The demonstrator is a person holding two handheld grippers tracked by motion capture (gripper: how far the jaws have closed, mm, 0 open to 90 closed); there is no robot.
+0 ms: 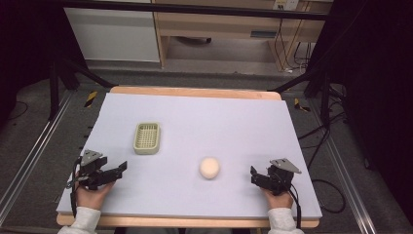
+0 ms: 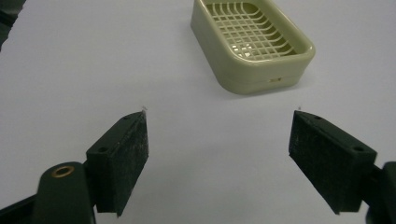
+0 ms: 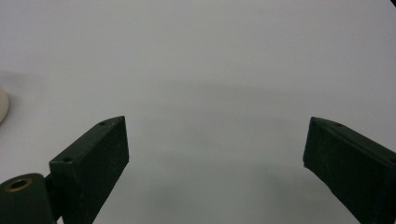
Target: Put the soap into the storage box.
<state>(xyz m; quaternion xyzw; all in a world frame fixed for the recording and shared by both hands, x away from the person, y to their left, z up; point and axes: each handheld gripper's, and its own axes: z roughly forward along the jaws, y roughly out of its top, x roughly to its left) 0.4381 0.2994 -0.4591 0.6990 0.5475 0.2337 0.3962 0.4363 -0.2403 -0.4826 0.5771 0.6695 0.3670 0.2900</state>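
A pale green slotted dish [image 1: 147, 137] sits on the white table [image 1: 195, 122], left of centre. A round cream-coloured lump [image 1: 209, 167] lies nearer the front, right of centre. My left gripper [image 1: 115, 171] rests at the front left corner, open with nothing between its jaws; in the left gripper view the dish [image 2: 252, 42] lies ahead and a little to the right of the left gripper [image 2: 219, 154]. My right gripper [image 1: 256, 176] rests at the front right, open and empty. The right gripper view has the lump's edge [image 3: 3, 105] at far left of the right gripper [image 3: 217, 158].
The table's wooden edge [image 1: 195, 91] runs along the back. Black frame legs [image 1: 58, 78] and cables [image 1: 321, 136] stand on the floor to both sides. A hand [image 1: 92, 195] holds each gripper at the front edge.
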